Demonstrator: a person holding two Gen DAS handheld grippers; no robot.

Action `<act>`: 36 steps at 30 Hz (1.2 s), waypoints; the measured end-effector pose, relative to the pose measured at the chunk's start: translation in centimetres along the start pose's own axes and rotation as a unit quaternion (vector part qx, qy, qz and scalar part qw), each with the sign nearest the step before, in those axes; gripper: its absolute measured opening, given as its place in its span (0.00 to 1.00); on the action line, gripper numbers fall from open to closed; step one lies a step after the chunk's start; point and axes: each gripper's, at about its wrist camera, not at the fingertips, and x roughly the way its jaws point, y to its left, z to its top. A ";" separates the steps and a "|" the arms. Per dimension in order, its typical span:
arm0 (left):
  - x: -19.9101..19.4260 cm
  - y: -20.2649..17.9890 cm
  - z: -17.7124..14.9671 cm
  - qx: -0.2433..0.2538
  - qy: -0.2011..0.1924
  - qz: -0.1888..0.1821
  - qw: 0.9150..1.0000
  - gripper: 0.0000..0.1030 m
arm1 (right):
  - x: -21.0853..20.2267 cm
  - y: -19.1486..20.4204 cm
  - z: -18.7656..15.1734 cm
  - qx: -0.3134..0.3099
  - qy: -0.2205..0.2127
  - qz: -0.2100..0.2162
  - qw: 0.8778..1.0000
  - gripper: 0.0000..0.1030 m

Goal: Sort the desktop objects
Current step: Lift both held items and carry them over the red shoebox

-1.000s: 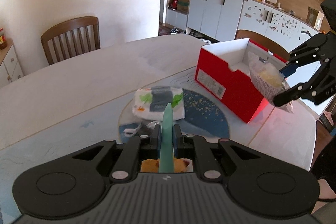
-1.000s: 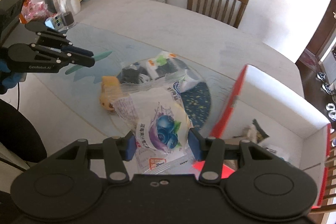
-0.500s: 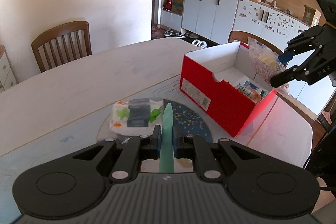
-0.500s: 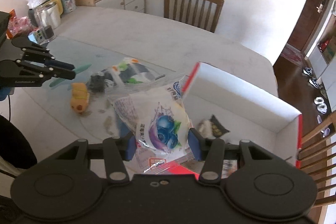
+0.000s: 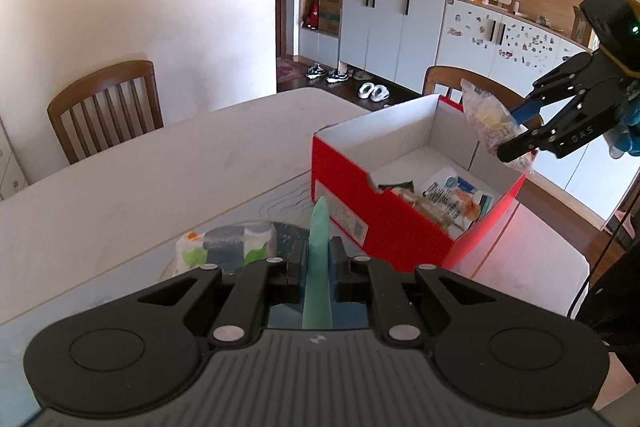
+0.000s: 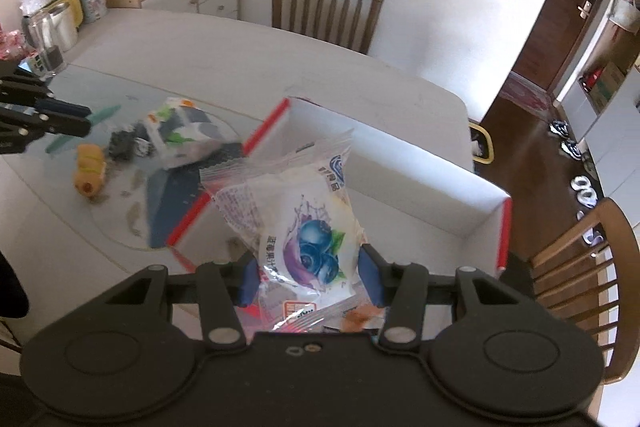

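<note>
Hiding box (image 6: 400,163) contents: blueberry snack bag (image 6: 308,227).

The red box (image 5: 384,227) stands open-topped near the table's (image 5: 140,195) right edge; packets cover part of its floor, the far-left inner corner is bare. Its tall walls block entry from the sides. Left of it, a tissue pack (image 6: 184,131), a yellow toy (image 6: 90,173) and a dark toy (image 6: 122,145) crowd the near middle, while the table's far half lies bare up to the chair (image 5: 106,111)
</note>
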 end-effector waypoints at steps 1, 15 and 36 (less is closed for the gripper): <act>0.1 -0.3 0.3 0.000 0.000 -0.001 1.000 0.09 | 0.1 -0.4 -0.1 0.000 0.002 -0.001 1.000 0.49; 2.6 -4.8 4.4 0.035 -0.009 -0.030 0.999 0.09 | 1.3 -4.6 -1.6 -0.009 0.021 -0.006 1.000 0.49; 11.1 -12.6 8.2 0.088 0.029 -0.104 0.990 0.09 | 5.8 -8.0 -1.5 -0.016 0.049 -0.017 0.999 0.49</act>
